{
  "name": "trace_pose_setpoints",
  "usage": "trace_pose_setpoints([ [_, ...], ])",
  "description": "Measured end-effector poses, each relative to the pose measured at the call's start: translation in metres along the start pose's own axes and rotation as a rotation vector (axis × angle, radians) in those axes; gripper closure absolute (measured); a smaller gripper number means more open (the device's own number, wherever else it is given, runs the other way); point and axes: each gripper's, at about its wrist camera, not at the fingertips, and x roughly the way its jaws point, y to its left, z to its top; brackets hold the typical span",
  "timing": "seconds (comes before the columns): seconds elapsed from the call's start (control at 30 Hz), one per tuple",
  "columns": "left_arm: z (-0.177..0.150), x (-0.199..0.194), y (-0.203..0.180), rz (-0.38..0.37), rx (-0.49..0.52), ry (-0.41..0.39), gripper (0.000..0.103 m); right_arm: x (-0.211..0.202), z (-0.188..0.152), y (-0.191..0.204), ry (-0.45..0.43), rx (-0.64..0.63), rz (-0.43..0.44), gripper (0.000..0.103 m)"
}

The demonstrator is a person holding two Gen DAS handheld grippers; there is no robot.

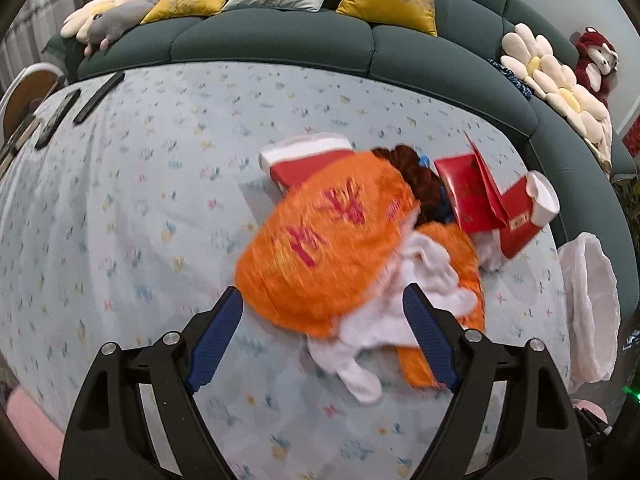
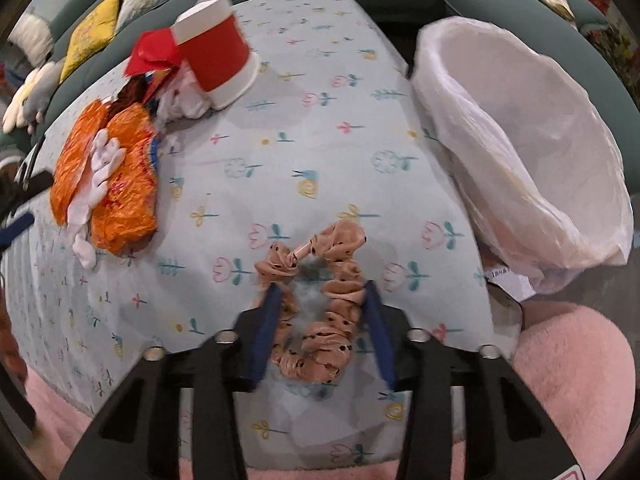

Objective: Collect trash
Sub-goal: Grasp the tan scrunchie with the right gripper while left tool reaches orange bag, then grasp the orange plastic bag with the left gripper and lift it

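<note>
Right fingers (image 2: 264,328) straddle a scrunchie (image 2: 320,304) beside the white-lined bin (image 2: 520,152).

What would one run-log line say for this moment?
left claw: open, over orange wrapper | right claw: open around tan scrunchie | lined bin: right of bed

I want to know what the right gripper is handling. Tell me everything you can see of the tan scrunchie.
The tan scrunchie is a ring of ruched, satiny peach-tan fabric with small dark dots. At its far side a bare stretch of thin band shows. It lies flat on the floral tablecloth, between the blue fingers of the right gripper, which flank it on both sides; firm contact is unclear. The lined bin stands to its right.
</note>
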Motion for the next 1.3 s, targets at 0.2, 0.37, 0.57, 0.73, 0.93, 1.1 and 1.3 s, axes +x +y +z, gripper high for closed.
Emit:
trace_pose_setpoints([
  [0.2, 0.022, 0.013, 0.009, -0.021, 0.040, -0.001, 0.027, -0.002, 0.013, 0.029, -0.002, -0.029, 0.064, 0.091],
  [0.37, 0.034, 0.026, 0.014, -0.072, 0.056, 0.026, 0.040, -0.017, 0.035, 0.060, -0.052, -0.047, 0.111, 0.091],
  [0.57, 0.037, 0.036, 0.010, -0.149, 0.081, 0.062, 0.069, -0.027, 0.062, 0.083, -0.086, -0.049, 0.132, 0.091],
  [0.73, 0.033, 0.032, 0.005, -0.178, 0.101, 0.053, 0.098, -0.032, 0.071, 0.093, -0.100, -0.049, 0.140, 0.091],
  [0.93, 0.024, 0.017, -0.004, -0.172, 0.122, 0.028, 0.103, -0.042, 0.074, 0.096, -0.121, -0.054, 0.153, 0.091],
  [1.1, 0.024, 0.007, -0.001, -0.173, 0.084, 0.020, 0.101, -0.053, 0.071, 0.091, -0.144, -0.047, 0.163, 0.091],
  [1.3, 0.032, 0.009, 0.004, -0.126, 0.096, 0.001, 0.035, -0.059, 0.070, 0.085, -0.156, -0.039, 0.167, 0.091],
])
